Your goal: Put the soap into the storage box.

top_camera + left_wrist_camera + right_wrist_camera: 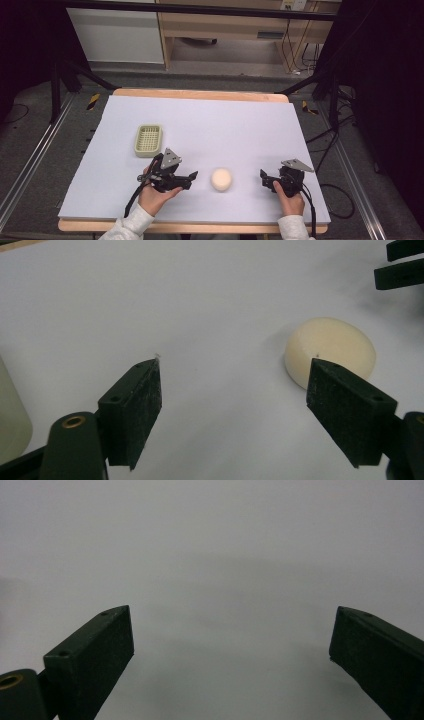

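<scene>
1. Cream round puck (221,179) lies flat on the white table cover (225,125), near the front edge, between the two grippers.
2. Left gripper (192,176) is held low over the cover, just left of the puck, jaws pointing toward it; not touching it.
3. Left gripper view: jaws spread wide, nothing between them. Puck (330,351) sits just past the right-hand jaw tip, partly hidden by it.
4. Right gripper (264,176) is right of the puck w/ a clear gap, jaws aimed left toward it.
5. Right gripper view: jaws wide apart, holding nothing, bare cover (215,555) ahead.
6. Its jaw tips (400,262) show at the top right corner of the left gripper view, beyond the puck.
7. Pale green basket (148,140) sits on the cover's left part, behind the left gripper, well apart from the puck.
</scene>
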A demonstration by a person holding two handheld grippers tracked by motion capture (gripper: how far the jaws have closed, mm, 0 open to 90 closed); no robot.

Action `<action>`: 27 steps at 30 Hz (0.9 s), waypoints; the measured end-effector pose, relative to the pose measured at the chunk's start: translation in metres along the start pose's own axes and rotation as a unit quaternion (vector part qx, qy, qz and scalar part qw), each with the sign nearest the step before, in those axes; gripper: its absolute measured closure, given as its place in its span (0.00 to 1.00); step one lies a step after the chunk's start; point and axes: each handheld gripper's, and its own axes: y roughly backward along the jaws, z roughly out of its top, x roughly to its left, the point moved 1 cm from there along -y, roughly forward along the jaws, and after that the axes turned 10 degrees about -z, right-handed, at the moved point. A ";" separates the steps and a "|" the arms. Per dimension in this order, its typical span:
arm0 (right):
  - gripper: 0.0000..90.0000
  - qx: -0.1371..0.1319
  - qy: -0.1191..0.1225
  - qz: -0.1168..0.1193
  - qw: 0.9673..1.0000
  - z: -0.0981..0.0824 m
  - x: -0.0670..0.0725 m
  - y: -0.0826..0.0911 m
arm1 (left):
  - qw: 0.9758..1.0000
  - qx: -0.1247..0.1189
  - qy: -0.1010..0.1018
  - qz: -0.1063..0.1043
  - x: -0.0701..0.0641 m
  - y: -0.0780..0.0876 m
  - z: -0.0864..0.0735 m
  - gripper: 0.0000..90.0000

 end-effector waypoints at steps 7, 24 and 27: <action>0.05 -0.001 0.001 0.000 1.000 0.000 0.000 0.000 | 1.000 0.002 -0.006 -0.007 -0.005 -0.006 0.003 0.25; 0.05 -0.002 0.002 0.001 1.000 0.000 0.000 0.000 | 1.000 0.010 -0.011 -0.023 -0.019 -0.025 0.010 0.24; 0.05 -0.002 0.002 0.001 1.000 0.000 0.000 0.000 | 1.000 0.012 -0.013 -0.025 -0.021 -0.027 0.012 0.24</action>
